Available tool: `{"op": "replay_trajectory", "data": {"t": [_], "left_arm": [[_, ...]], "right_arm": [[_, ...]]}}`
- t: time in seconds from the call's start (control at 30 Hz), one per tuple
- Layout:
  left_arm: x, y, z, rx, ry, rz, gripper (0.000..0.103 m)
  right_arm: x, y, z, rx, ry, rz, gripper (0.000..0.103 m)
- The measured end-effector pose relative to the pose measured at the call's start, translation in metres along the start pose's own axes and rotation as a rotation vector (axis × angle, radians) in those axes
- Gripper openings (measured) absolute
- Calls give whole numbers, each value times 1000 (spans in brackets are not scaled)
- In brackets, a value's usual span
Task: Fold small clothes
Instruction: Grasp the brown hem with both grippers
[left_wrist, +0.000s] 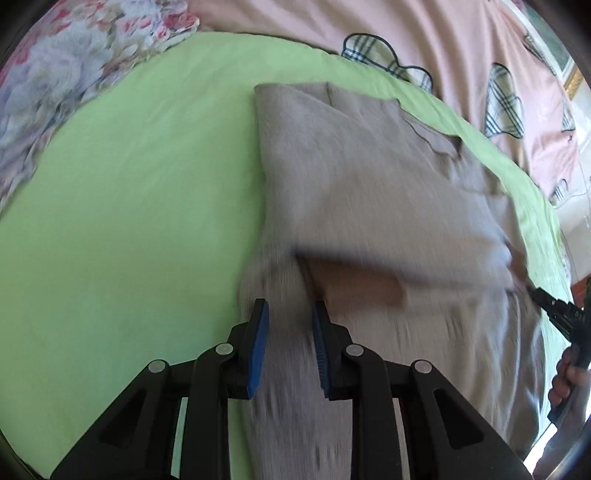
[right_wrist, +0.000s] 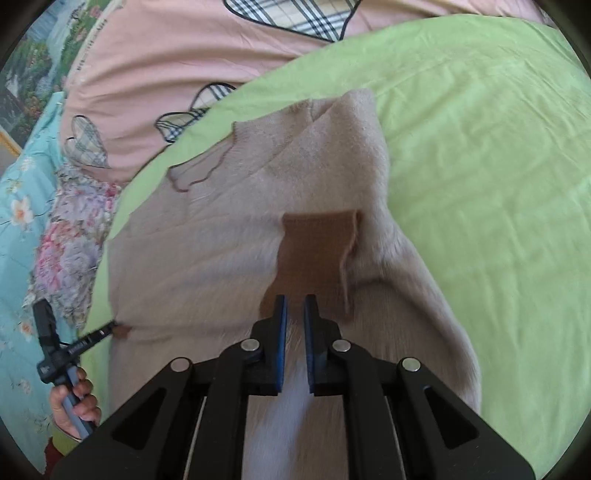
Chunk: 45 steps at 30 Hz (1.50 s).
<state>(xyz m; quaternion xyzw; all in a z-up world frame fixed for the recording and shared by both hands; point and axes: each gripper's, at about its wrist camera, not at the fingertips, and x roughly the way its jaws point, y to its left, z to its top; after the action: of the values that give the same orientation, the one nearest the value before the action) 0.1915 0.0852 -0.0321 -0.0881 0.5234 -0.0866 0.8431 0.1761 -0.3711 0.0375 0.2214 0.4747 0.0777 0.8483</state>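
A beige fleece garment lies partly folded on a green sheet. A brown patch shows on it, just ahead of both grippers. A strip of the garment's near edge fills the gap between the blue pads of my left gripper, which is shut on it. My right gripper has its pads nearly together, pinching the near edge. Each view shows the other gripper's tip at the garment's side: the right gripper and the left gripper. The left wrist view is blurred.
A pink duvet with plaid hearts borders the far side of the sheet. A floral cloth lies at one end. A hand holds each gripper's handle.
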Motion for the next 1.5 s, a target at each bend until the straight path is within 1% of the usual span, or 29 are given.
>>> {"op": "replay_trajectory", "data": {"t": [0.1, 0.17, 0.2, 0.23, 0.3, 0.43, 0.5, 0.6, 0.67, 0.73, 0.83, 0.87, 0.93, 0.97, 1.07, 1.17, 1.23, 1.27, 1.33, 1.37, 1.43, 1.47, 1.5], "left_arm": [[-25, 0, -25, -3, -20, -13, 23], [-45, 2, -42, -12, -37, -27, 23], [-53, 2, -50, -18, -44, -32, 24], [-58, 1, -56, -21, -46, -36, 25], [-75, 3, -78, -21, -50, -49, 26], [-95, 3, -120, 6, -25, -58, 27], [-97, 1, -137, 20, -4, -71, 33], [-100, 1, -171, 54, 40, -75, 34], [-98, 2, -187, 57, 71, -81, 34], [-97, 4, -203, 41, 99, -102, 34], [-102, 3, -221, 29, 110, -136, 35], [-104, 1, -230, 28, 121, -162, 36], [-104, -1, -242, 26, 141, -191, 36], [-103, -2, -251, 24, 166, -211, 36], [-101, 0, -263, 16, 198, -226, 36], [-96, 5, -257, -15, 202, -263, 40], [-93, 5, -254, -15, 207, -287, 43], [-92, 2, -252, -2, 205, -292, 47], [-93, -5, -253, 40, 195, -292, 48], [-94, -9, -252, 60, 188, -291, 48], [-93, -16, -251, 86, 170, -273, 43], [-92, -18, -250, 96, 163, -265, 35], [-92, -20, -249, 110, 153, -251, 22]], "right_arm": [[-20, 5, -15, -5, -3, 34, 11], [-35, 9, -26, -12, -14, 50, 14], [-42, 11, -32, -13, -20, 55, 23], [-48, 13, -37, -16, -27, 61, 38], [-65, 13, -50, -34, -49, 72, 49], [-89, 9, -74, -70, -43, 56, 49], [-98, 5, -87, -89, -25, 44, 49], [-109, -3, -106, -116, 10, 12, 49], [-114, -8, -117, -125, 30, 5, 49], [-122, -16, -128, -127, 51, 4, 49], [-131, -23, -143, -117, 63, 18, 49], [-133, -25, -148, -114, 69, 24, 49], [-137, -28, -161, -118, 85, 41, 49], [-138, -29, -167, -123, 95, 47, 49], [-137, -33, -188, -133, 145, 57, 49], [-131, -37, -209, -137, 189, 93, 49], [-129, -39, -214, -121, 180, 128, 49], [-127, -40, -215, -100, 171, 154, 49], [-126, -46, -215, -59, 157, 192, 49], [-125, -47, -216, -45, 151, 205, 49], [-124, -52, -216, -13, 136, 237, 49], [-123, -54, -215, 0, 132, 248, 47], [-119, -56, -214, 14, 138, 255, 31]]}}
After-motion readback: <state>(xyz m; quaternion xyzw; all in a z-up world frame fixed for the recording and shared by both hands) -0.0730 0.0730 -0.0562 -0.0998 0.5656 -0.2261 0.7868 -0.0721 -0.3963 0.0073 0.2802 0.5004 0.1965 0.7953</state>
